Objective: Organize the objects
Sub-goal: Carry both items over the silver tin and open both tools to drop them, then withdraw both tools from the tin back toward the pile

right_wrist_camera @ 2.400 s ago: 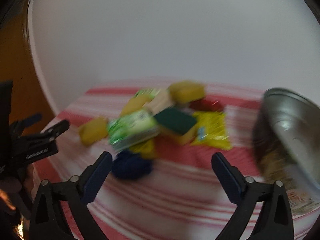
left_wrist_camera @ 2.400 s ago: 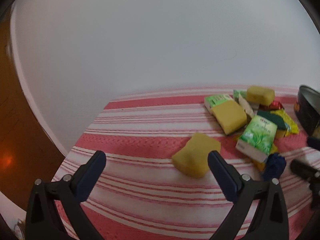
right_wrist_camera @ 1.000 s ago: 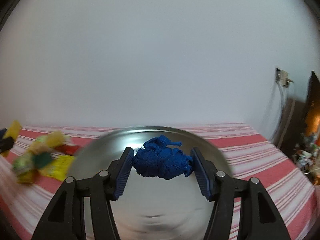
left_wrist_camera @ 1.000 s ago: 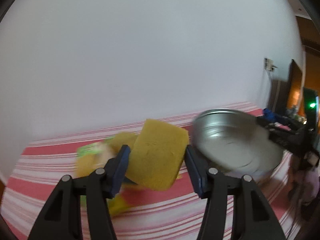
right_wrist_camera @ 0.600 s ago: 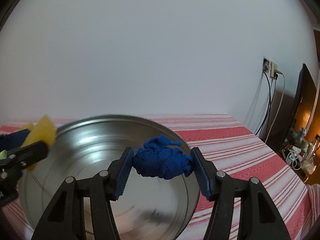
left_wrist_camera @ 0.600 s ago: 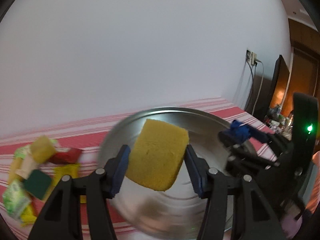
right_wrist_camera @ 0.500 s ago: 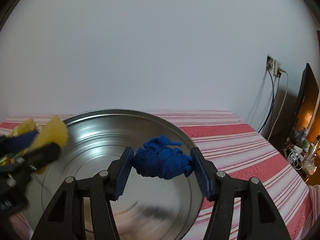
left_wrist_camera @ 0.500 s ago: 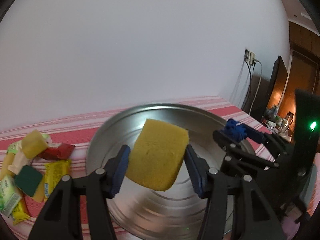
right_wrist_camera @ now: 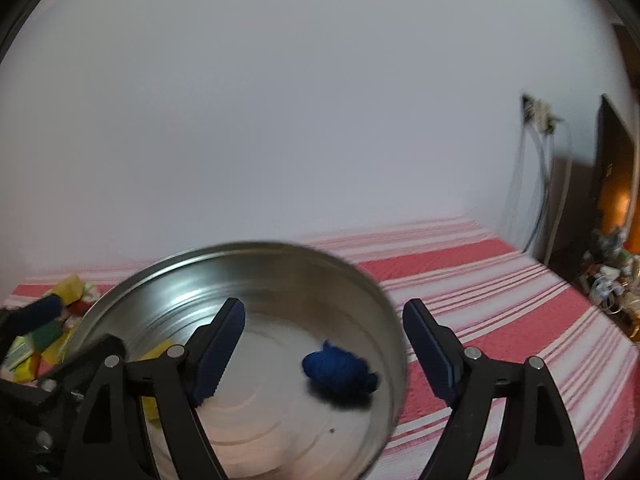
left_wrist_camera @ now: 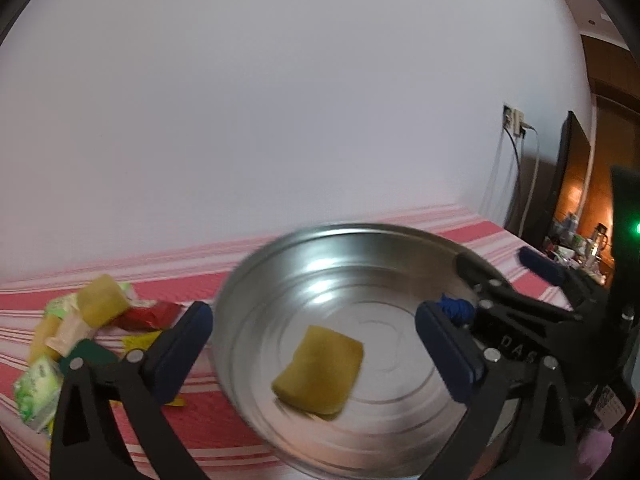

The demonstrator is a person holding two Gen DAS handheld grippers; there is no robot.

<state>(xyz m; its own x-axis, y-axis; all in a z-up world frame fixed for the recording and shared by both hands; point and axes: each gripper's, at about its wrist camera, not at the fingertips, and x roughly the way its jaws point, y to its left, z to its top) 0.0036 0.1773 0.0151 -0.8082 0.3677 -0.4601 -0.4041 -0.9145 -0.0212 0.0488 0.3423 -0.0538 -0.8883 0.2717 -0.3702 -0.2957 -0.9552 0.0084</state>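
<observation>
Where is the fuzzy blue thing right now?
The blue cloth ball lies inside the metal bowl, toward its right side in the right wrist view, between the open right gripper fingers.

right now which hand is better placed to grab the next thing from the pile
Left, probably. Both grippers are open and empty over the metal bowl, but the left gripper sits on the pile's side: the red packet lies just beside its left finger. The right gripper would have to cross the bowl.

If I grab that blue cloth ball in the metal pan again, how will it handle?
The blue cloth ball looks like a knotted, lumpy bundle, so it will probably squash rather than stay stiff. It seems light for its size. Its uneven shape suggests it would not roll far, though the smooth metal pan may let it slide.
</observation>
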